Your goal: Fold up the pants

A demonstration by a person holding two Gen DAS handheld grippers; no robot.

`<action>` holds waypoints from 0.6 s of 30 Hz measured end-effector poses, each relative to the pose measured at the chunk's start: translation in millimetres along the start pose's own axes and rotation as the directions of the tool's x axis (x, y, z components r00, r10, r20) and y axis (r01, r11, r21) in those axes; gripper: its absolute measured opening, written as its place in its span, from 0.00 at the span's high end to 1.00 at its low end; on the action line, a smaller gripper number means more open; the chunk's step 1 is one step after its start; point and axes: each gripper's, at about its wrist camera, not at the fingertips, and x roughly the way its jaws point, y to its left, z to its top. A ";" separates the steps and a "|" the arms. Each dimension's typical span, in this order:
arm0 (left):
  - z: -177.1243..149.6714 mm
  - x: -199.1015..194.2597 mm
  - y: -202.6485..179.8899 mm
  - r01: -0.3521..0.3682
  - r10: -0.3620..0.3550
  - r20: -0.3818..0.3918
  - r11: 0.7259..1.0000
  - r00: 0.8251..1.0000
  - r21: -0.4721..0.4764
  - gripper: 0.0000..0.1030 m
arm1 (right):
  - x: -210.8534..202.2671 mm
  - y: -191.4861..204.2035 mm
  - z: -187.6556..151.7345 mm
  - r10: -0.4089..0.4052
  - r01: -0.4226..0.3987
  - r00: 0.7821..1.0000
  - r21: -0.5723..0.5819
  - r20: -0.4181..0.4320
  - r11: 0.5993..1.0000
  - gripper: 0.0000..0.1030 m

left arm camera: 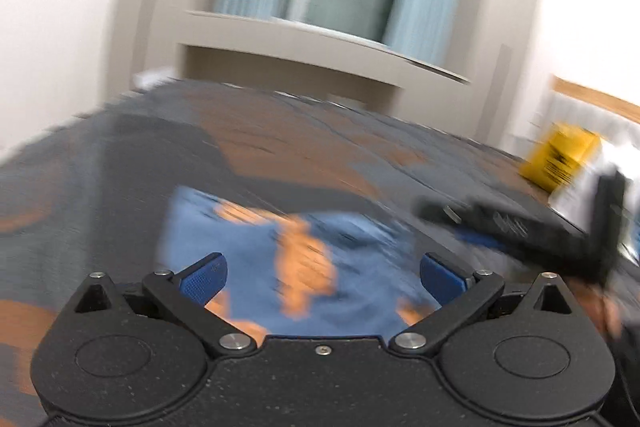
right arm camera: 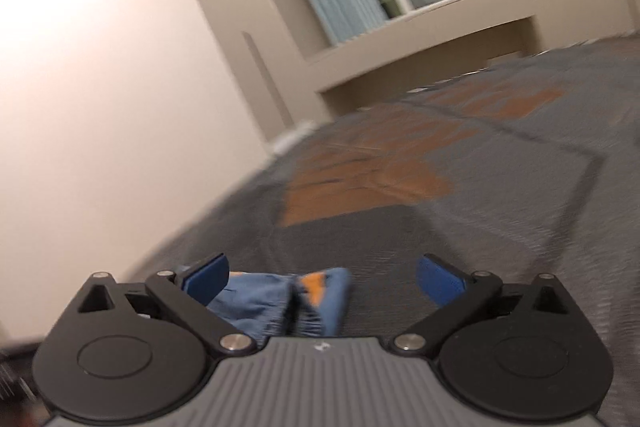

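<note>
Fingers of left gripper (left arm camera: 323, 277) and right gripper (right arm camera: 326, 281) spread wide, empty; blue pants (left arm camera: 280, 267) lie released on bed (left arm camera: 120, 163), likely fold set down

Soft blue denim-like pants (right arm camera: 280, 301) with orange patches lie between the right gripper's (right arm camera: 324, 281) matt plastic arms, on woven bedspread (right arm camera: 480, 195).

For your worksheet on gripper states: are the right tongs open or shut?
Open. The right tongs have blue pads spread wide apart, and the pants lie loose between them, unpinched.
</note>
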 end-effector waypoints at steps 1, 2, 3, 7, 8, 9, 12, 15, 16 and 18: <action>5.6 -0.7 5.6 -0.052 0.052 0.012 0.999 0.999 -0.013 0.01 | -0.6 8.2 1.7 -0.056 0.056 0.998 -0.014 -0.012 0.998 0.00; 9.7 -0.6 12.8 -0.100 0.101 0.022 0.995 0.995 -0.026 0.01 | -0.9 15.9 2.4 -0.101 0.100 0.995 -0.025 -0.024 0.995 0.00; 13.3 1.1 21.2 -0.154 0.155 0.021 0.987 0.988 -0.040 0.01 | -0.9 22.8 2.3 -0.127 0.126 0.991 -0.033 -0.033 0.991 0.00; 18.4 18.1 47.5 -0.261 0.258 -0.066 0.964 0.964 -0.045 0.01 | 8.1 51.8 0.4 -0.139 0.130 0.985 -0.089 -0.099 0.987 0.00; 15.9 22.5 51.4 -0.279 0.274 -0.102 0.959 0.956 -0.043 0.01 | 12.1 58.2 -0.1 -0.135 0.122 0.983 -0.107 -0.126 0.987 0.00; 12.0 24.6 53.6 -0.279 0.272 -0.125 0.959 0.954 -0.041 0.01 | 16.4 64.5 -1.2 -0.135 0.115 0.978 -0.129 -0.158 0.985 0.00; -2.6 27.1 50.1 -0.239 0.235 -0.176 0.971 0.956 -0.005 0.01 | 20.7 77.8 -9.8 -0.169 0.126 0.959 -0.191 -0.228 0.974 0.00; -21.5 32.7 44.9 -0.231 0.246 -0.246 0.969 0.938 0.087 0.01 | 21.7 83.5 -24.9 -0.266 0.188 0.917 -0.267 -0.298 0.945 0.00; -28.3 30.9 44.0 -0.221 0.240 -0.249 0.970 0.938 0.100 0.01 | 19.0 81.6 -30.4 -0.287 0.200 0.906 -0.284 -0.311 0.938 0.00; -33.6 23.7 48.9 -0.202 0.214 -0.258 0.977 0.942 0.073 0.01 | 10.5 74.3 -40.7 -0.282 0.191 0.899 -0.279 -0.336 0.941 0.01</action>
